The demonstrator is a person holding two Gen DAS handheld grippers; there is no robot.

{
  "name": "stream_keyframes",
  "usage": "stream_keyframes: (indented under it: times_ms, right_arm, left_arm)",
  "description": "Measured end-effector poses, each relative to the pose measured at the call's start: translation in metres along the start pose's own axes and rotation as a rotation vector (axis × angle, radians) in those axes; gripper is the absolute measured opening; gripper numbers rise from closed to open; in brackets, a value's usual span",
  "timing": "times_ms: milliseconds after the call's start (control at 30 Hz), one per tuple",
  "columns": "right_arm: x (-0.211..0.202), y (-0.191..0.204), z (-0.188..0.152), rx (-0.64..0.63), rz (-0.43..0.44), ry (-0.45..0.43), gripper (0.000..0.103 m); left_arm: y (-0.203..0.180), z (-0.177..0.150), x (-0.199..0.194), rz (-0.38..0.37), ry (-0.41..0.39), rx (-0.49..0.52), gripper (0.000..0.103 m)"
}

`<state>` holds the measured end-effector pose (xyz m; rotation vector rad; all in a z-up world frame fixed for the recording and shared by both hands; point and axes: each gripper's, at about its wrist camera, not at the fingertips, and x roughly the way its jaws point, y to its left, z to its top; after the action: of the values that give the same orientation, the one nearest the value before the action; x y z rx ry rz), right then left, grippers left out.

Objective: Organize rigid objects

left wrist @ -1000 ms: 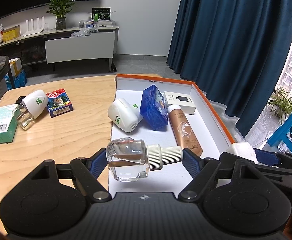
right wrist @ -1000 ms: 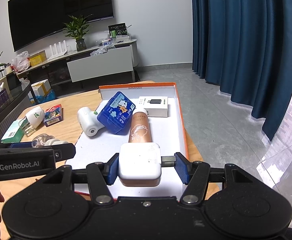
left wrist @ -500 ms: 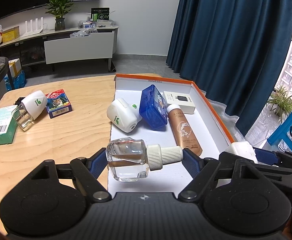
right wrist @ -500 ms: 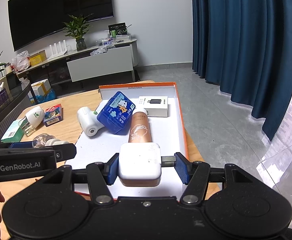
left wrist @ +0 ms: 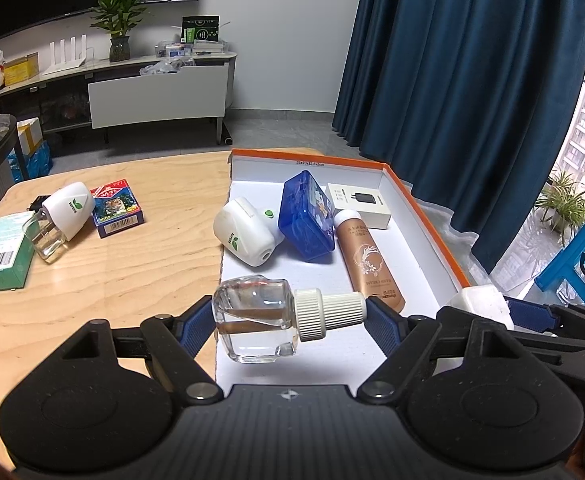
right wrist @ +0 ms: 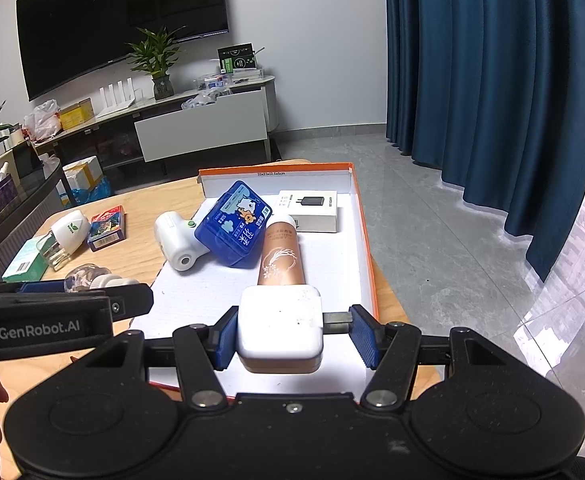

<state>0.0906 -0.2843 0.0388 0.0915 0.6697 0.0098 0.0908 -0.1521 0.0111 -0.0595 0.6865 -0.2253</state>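
My left gripper [left wrist: 290,320] is shut on a clear glass bottle with a white ribbed cap [left wrist: 260,324], held sideways above the near left edge of the orange-rimmed white box [left wrist: 424,216]. My right gripper [right wrist: 294,336] is shut on a white square charger [right wrist: 279,326], with its metal prong against the right pad, above the box's near end. In the box lie a white plug-in device [left wrist: 246,232], a blue case [left wrist: 306,216], a tan tube [left wrist: 366,260] and a small white charger box [left wrist: 358,204].
On the wooden table [left wrist: 104,272] left of the box lie a white plug-in with a glass bottle [left wrist: 60,216], a card pack [left wrist: 116,208] and a green box [left wrist: 0,252]. The right gripper shows in the left wrist view [left wrist: 532,320]. Blue curtains hang at the right.
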Motion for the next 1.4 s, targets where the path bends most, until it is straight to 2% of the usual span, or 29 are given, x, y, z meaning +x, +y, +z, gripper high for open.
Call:
stream_keyframes:
  times_ms: [1400]
  right_arm:
    - [0.008, 0.004, -0.01, 0.005, 0.0, 0.02, 0.07]
  left_arm:
    - [0.0, -0.005, 0.005, 0.001, 0.012, -0.006, 0.082]
